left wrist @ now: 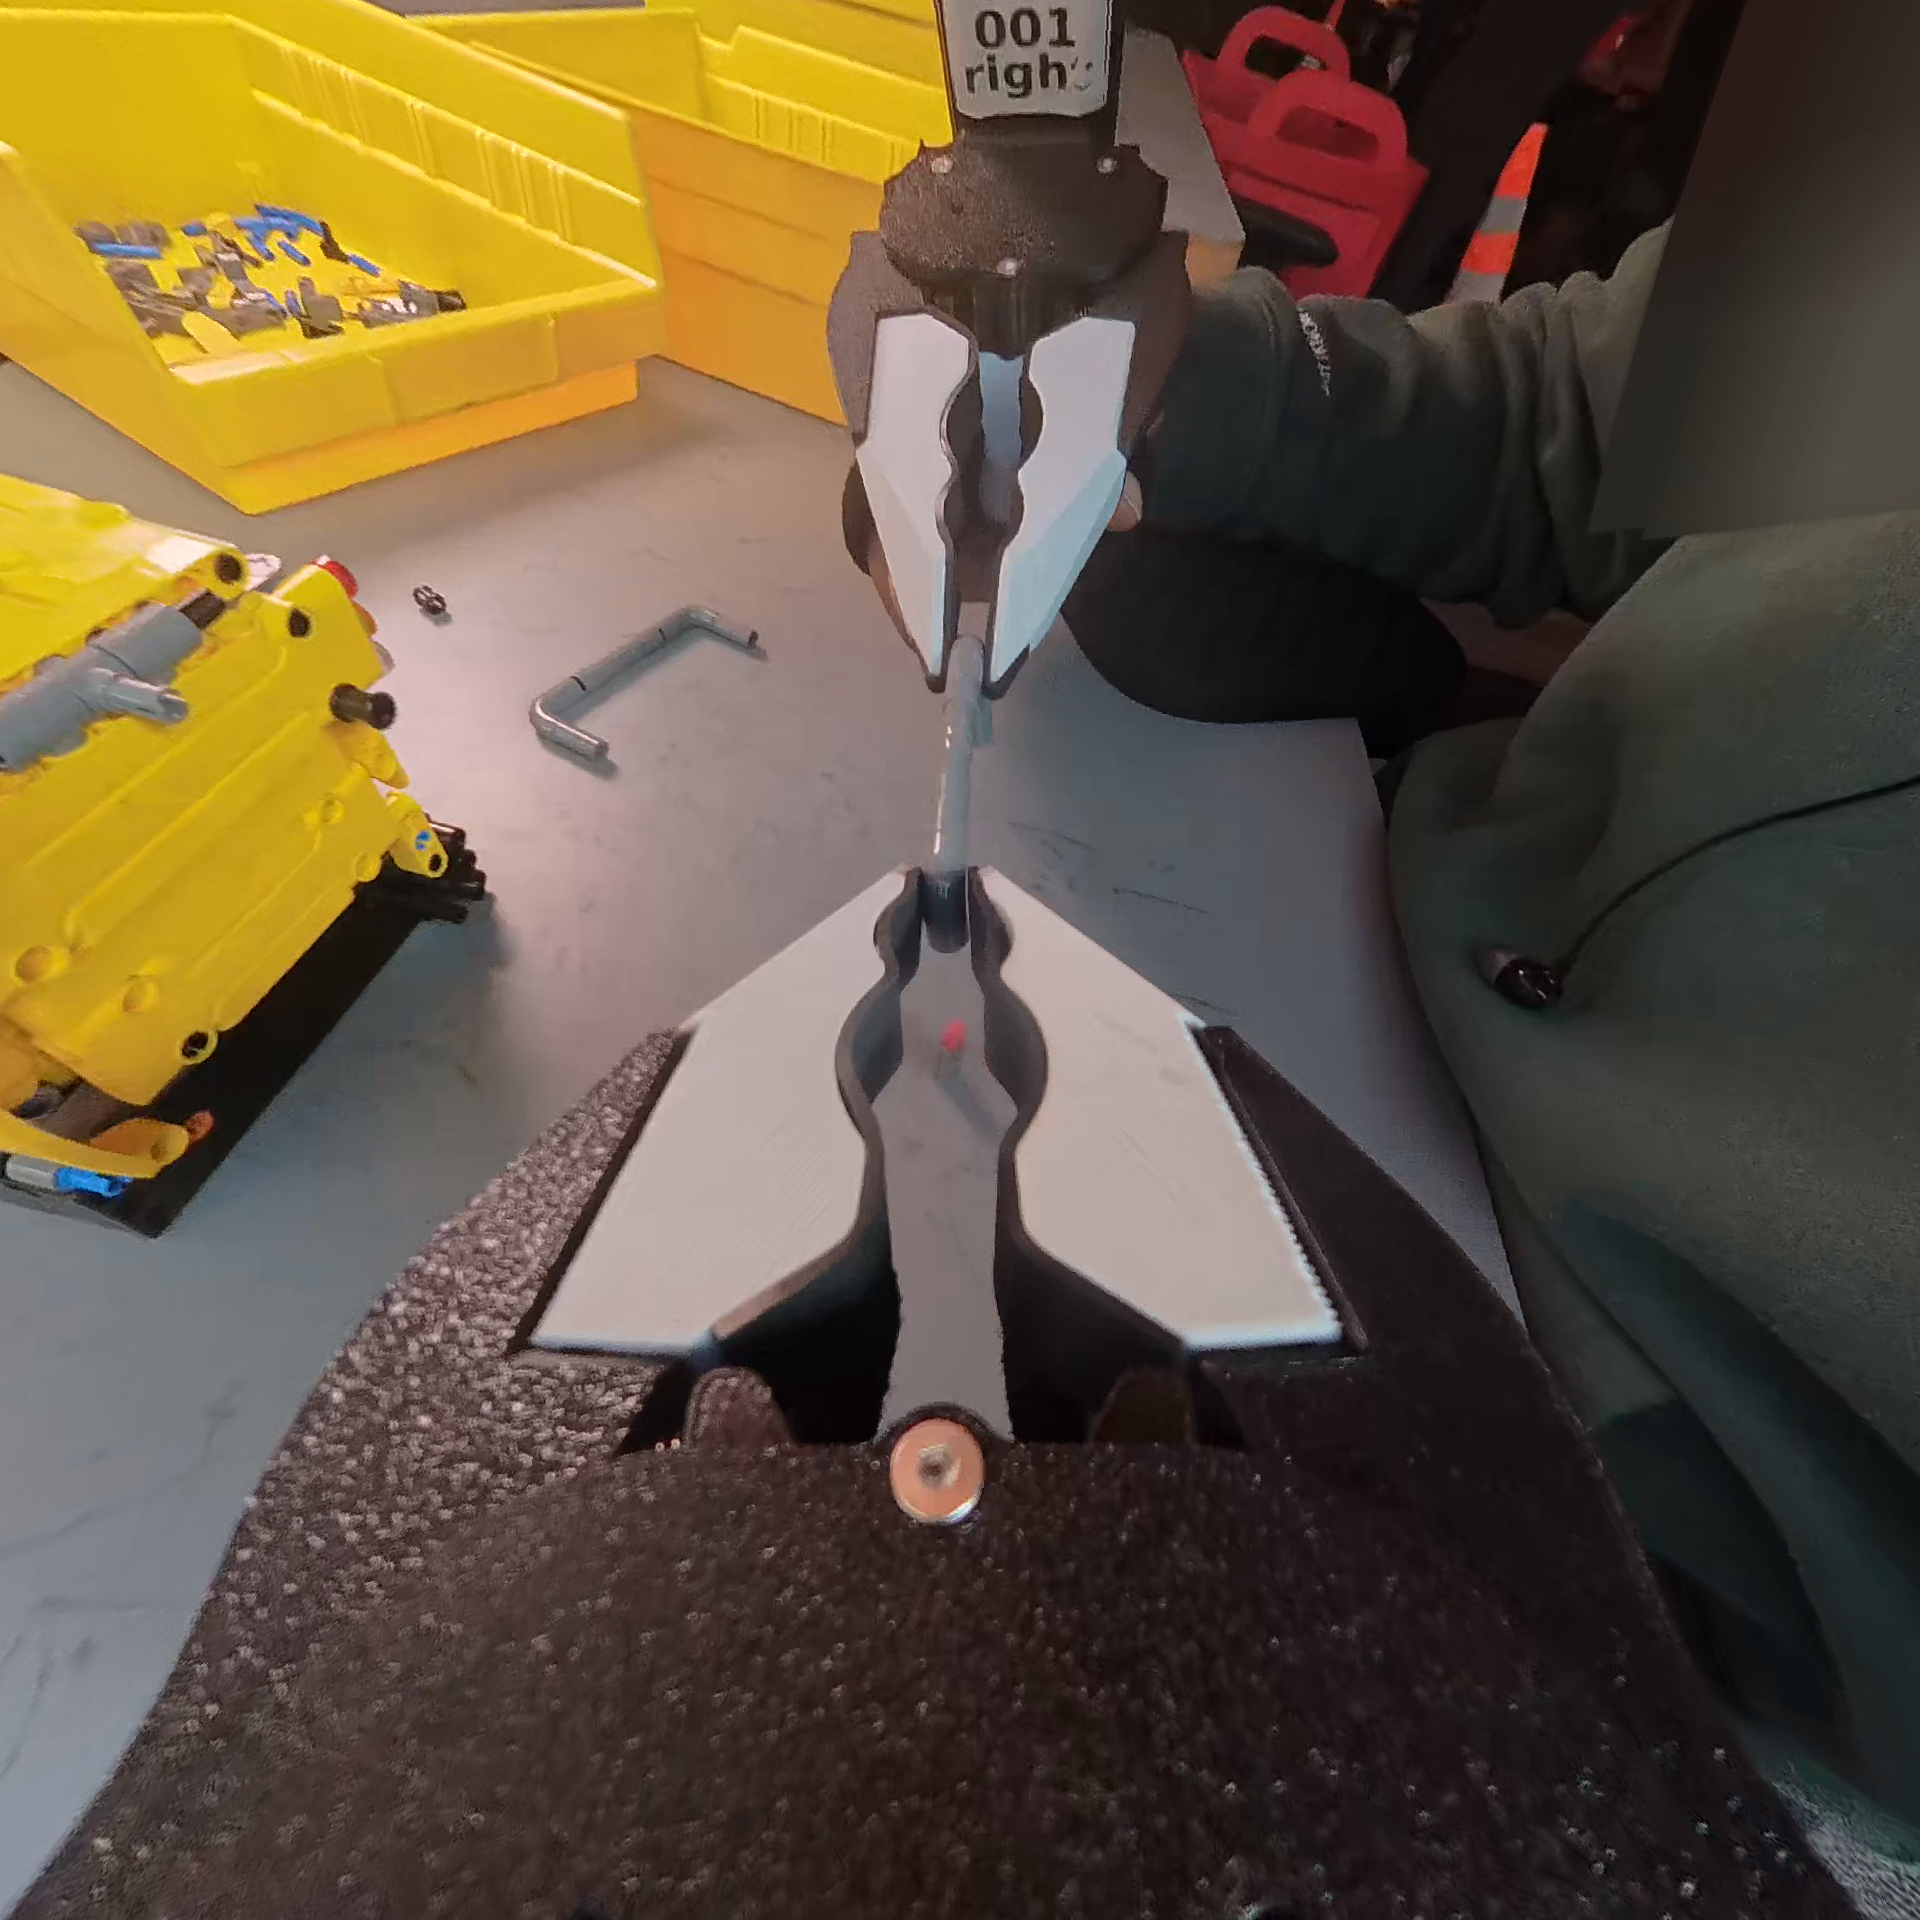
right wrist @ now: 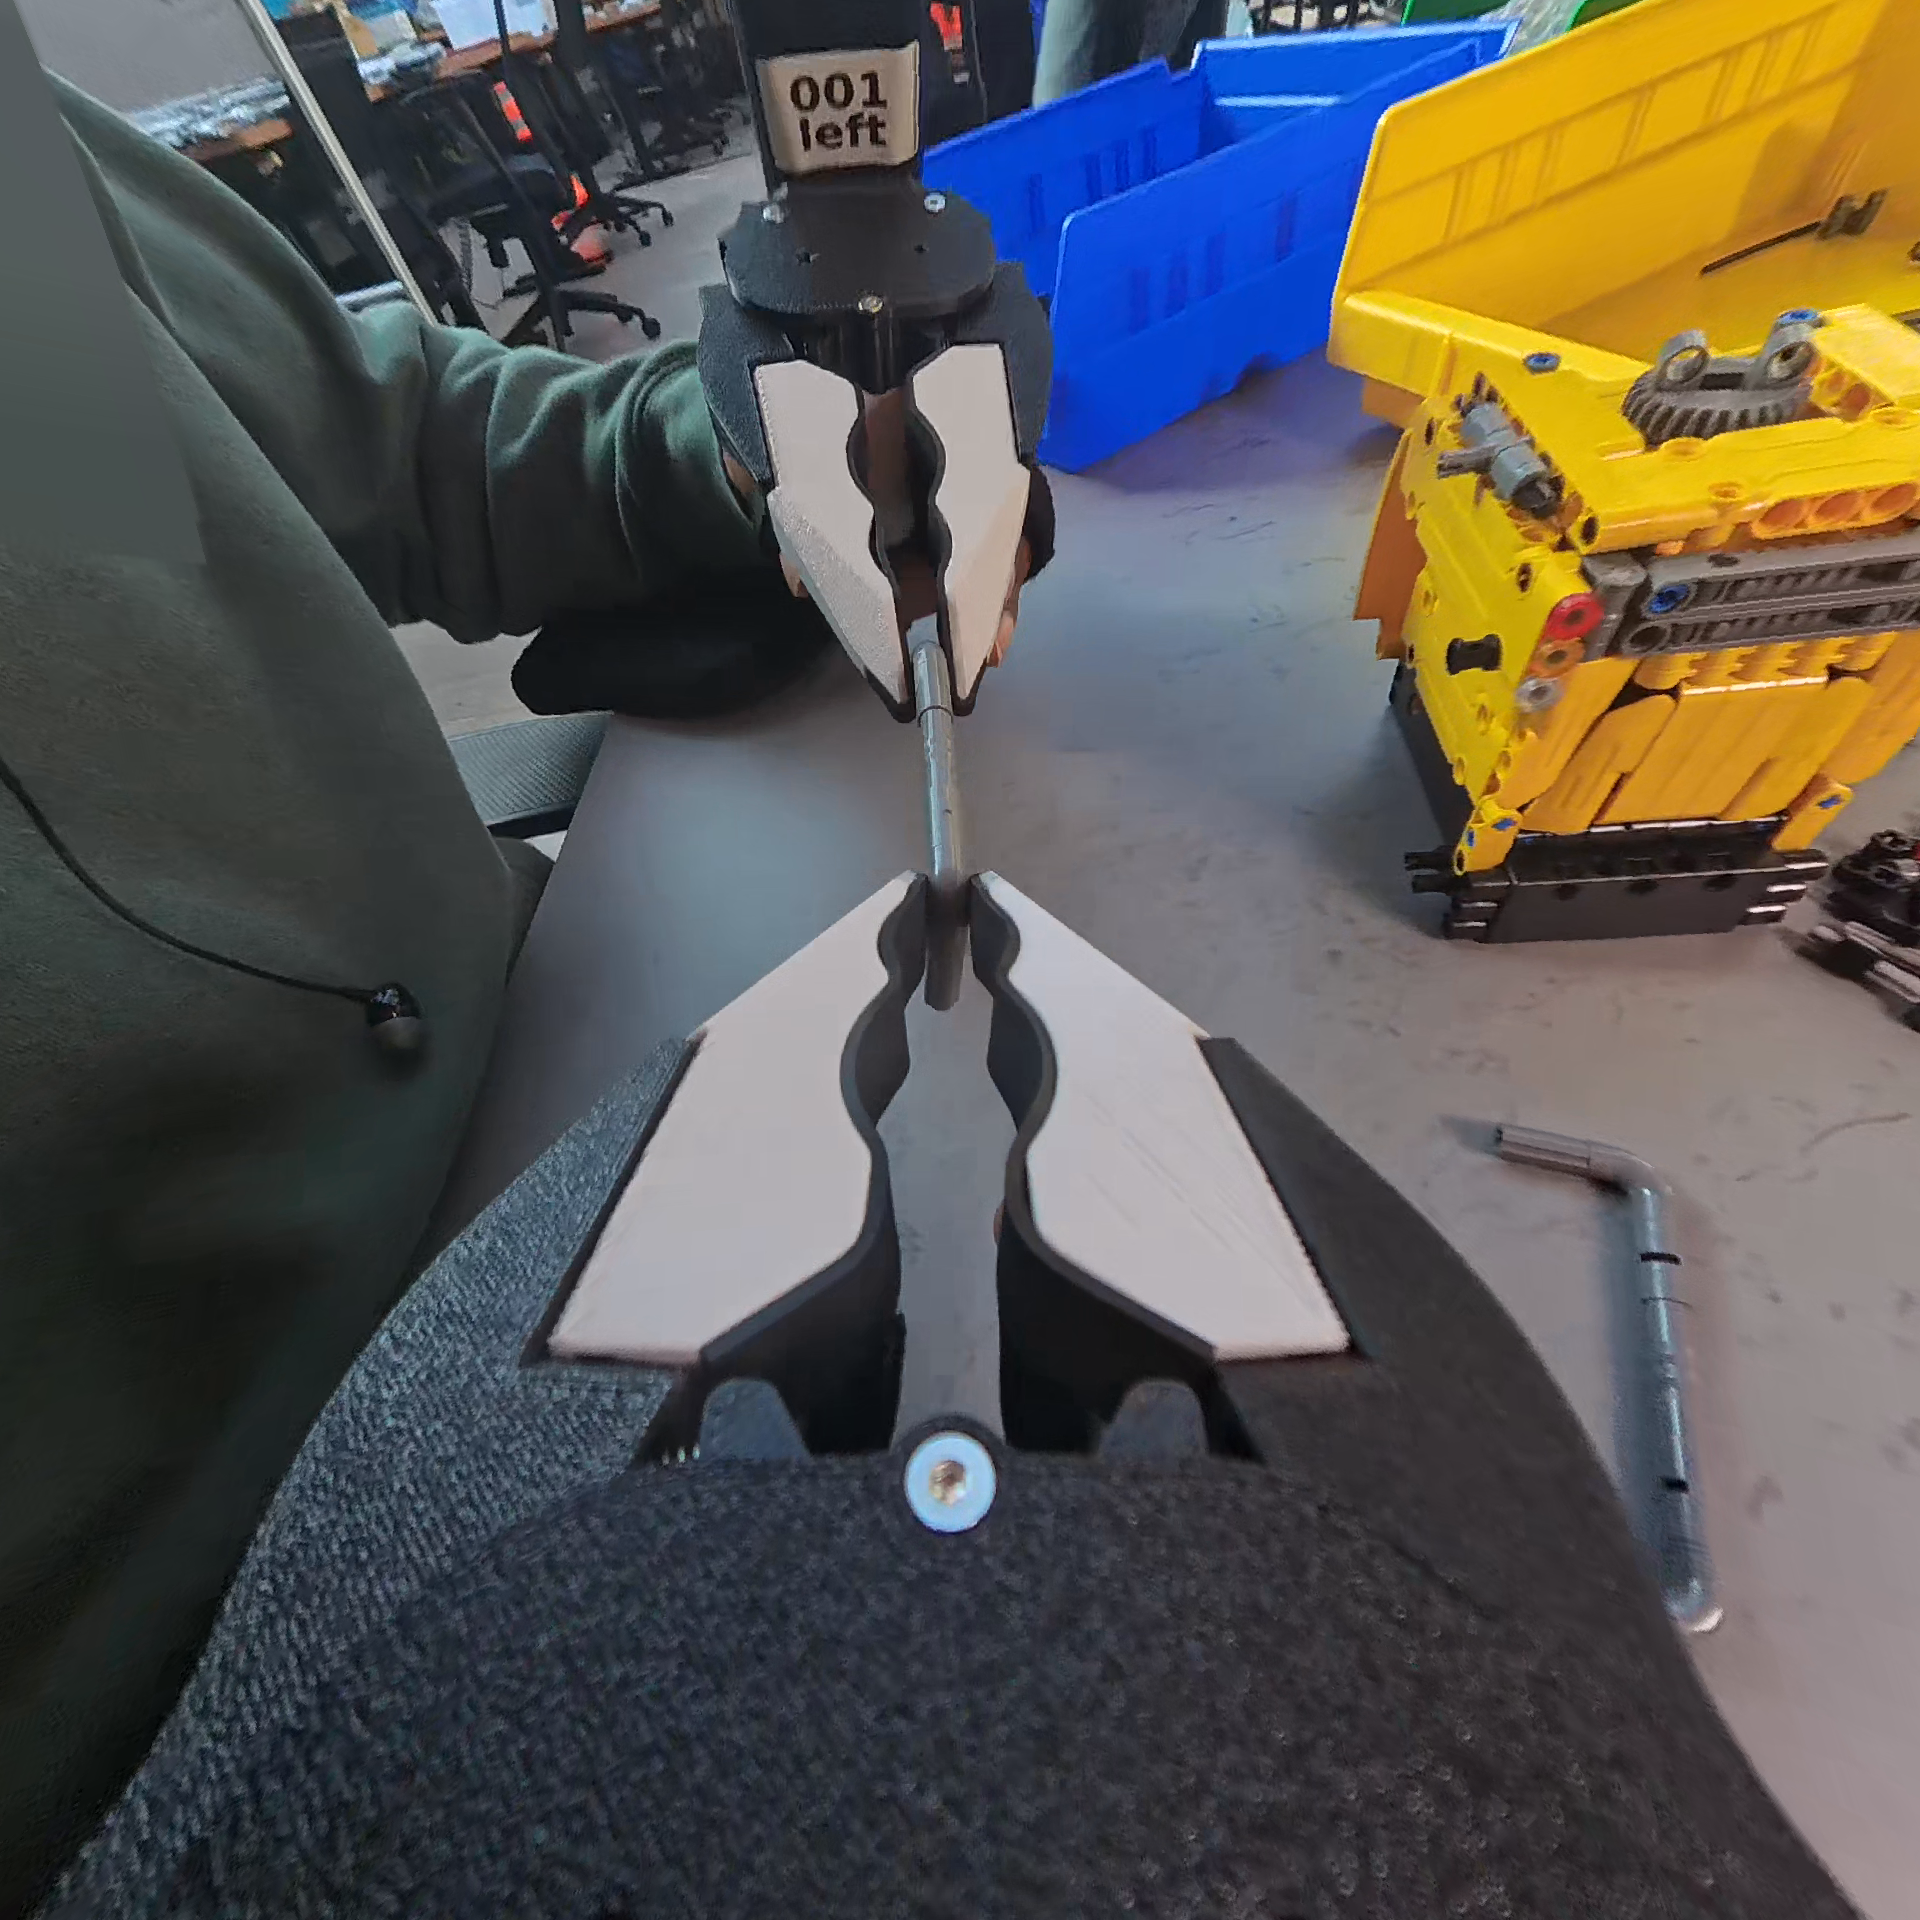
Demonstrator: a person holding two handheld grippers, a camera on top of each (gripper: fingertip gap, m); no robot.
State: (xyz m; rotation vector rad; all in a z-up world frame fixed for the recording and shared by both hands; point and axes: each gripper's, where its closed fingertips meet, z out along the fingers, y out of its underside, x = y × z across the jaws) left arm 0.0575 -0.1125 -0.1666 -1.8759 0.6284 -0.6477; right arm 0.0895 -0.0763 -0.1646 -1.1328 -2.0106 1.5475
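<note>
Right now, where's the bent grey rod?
The bent grey rod lies on the grey table, left of both grippers in the left wrist view, beside the yellow brick model.

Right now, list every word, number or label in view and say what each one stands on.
Writing is not copied out here; only what bears it is listed.
White label on the stem above the right claw: clear print, two lines.
Second white label above the left claw: clear print, two lines.
Green sleeve: small print, too small to read.
Grey rod clamped by both claws: none.
</note>
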